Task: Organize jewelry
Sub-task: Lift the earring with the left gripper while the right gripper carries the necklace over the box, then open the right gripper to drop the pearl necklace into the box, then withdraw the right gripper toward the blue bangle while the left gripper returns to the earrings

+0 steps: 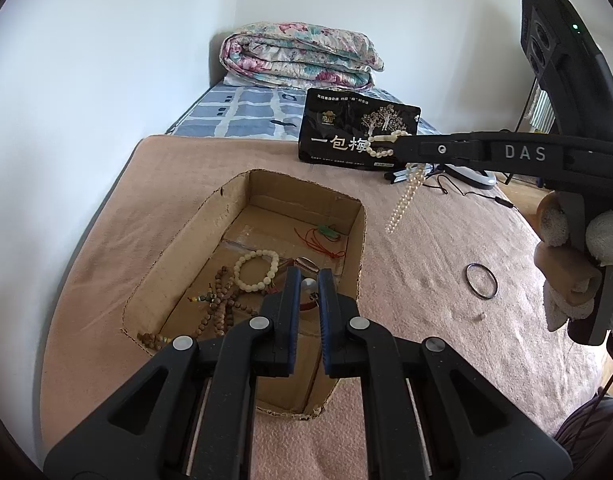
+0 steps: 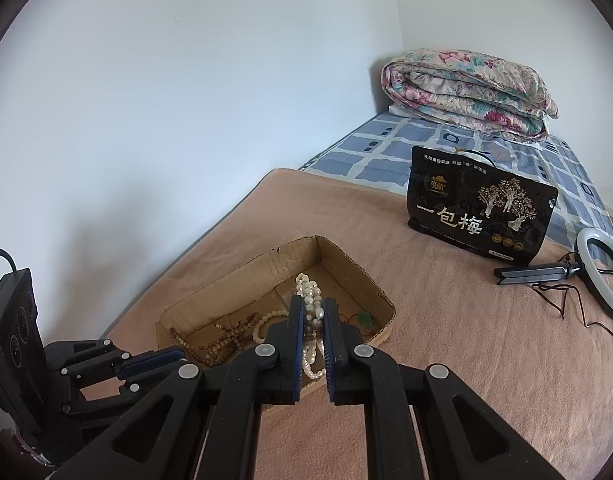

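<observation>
An open cardboard box (image 1: 356, 240) sits on the pink blanket; it also shows in the right wrist view (image 2: 380, 304). Inside lie a cream bead bracelet (image 1: 256, 269), brown wooden prayer beads (image 1: 220, 304), a red cord with a green pendant (image 1: 326, 236) and a silver-faced piece. My right gripper (image 2: 313, 312) is shut on a pearl necklace (image 2: 308, 292), held above the blanket to the right of the box; the strand (image 1: 404, 200) hangs down in the left wrist view. My left gripper (image 1: 305, 280) hovers over the box's near end, jaws slightly apart and empty. A dark bangle (image 1: 481, 281) and a small bead (image 1: 481, 316) lie on the blanket.
A black snack bag (image 1: 356, 132) stands behind the box. A ring light with stand and cable (image 2: 602, 276) lies at the right. A folded floral quilt (image 1: 302, 56) rests on the blue checked sheet by the wall. The white wall runs along the left.
</observation>
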The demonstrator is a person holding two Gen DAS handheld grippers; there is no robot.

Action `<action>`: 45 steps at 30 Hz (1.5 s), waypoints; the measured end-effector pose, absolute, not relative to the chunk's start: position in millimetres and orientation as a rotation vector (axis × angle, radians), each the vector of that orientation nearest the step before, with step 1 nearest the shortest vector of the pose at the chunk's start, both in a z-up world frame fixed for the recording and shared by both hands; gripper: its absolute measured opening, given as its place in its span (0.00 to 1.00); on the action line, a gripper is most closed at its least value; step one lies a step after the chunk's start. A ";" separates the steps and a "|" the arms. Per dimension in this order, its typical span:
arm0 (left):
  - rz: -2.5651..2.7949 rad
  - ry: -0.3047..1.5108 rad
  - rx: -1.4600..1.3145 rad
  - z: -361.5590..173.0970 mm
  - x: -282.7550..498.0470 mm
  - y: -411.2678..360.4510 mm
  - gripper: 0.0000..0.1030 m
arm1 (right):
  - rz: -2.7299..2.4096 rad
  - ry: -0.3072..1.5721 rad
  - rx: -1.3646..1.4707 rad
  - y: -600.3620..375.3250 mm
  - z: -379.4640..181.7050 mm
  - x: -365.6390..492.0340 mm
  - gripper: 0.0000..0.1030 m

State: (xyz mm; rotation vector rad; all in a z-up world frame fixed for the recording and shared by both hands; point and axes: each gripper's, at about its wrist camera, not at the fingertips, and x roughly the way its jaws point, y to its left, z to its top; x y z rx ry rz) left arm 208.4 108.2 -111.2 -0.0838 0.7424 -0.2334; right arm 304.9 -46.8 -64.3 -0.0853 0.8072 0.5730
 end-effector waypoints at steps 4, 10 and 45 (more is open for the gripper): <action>-0.236 0.748 -0.083 -115.1 212.6 107.4 0.07 | 0.570 0.819 -0.088 -38.1 -74.1 318.1 0.06; -0.242 0.757 -0.084 -120.5 217.1 107.0 0.07 | 0.571 0.844 -0.086 -27.4 -89.0 334.5 0.06; -0.152 0.735 -0.080 -119.5 212.4 113.6 0.66 | 0.470 0.804 -0.057 -43.3 -92.3 334.8 1.00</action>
